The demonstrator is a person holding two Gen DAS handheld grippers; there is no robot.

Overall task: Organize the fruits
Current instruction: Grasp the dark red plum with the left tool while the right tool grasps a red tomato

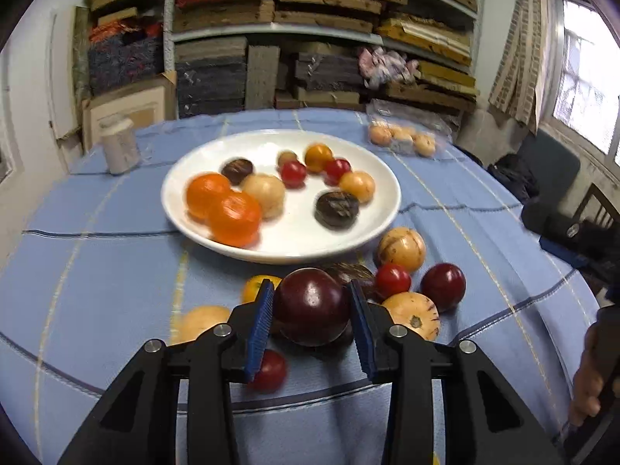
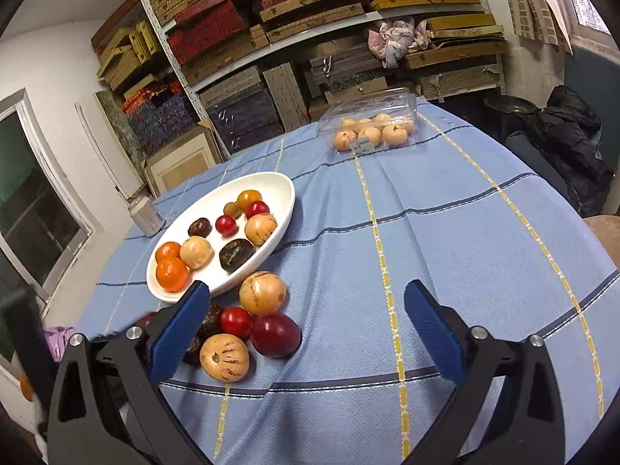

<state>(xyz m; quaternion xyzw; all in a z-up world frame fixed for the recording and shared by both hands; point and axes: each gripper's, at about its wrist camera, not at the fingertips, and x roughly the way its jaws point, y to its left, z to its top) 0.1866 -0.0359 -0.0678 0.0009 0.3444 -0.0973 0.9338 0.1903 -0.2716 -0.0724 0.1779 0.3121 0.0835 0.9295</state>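
My left gripper [image 1: 312, 316] is shut on a dark red plum [image 1: 312, 306], with both blue pads against its sides, just above the blue cloth. Around it lie loose fruits: a cherry tomato [image 1: 392, 279], another dark red plum [image 1: 443, 286], two pale round fruits [image 1: 402, 248], a yellow tomato [image 1: 255, 285]. Beyond them the white plate [image 1: 294, 252] holds two oranges [image 1: 223, 209], dark figs and several small fruits. My right gripper [image 2: 310, 294] stands open over the cloth, nothing held. The fruit cluster [image 2: 262, 292] lies by its left finger, in front of the plate [image 2: 286, 209].
A clear plastic box of pale fruits [image 2: 372, 124] sits at the table's far side. A white jar [image 1: 119, 149] stands left of the plate. A hand [image 1: 589, 379] shows at the right edge. Shelves of stacked boxes fill the wall behind.
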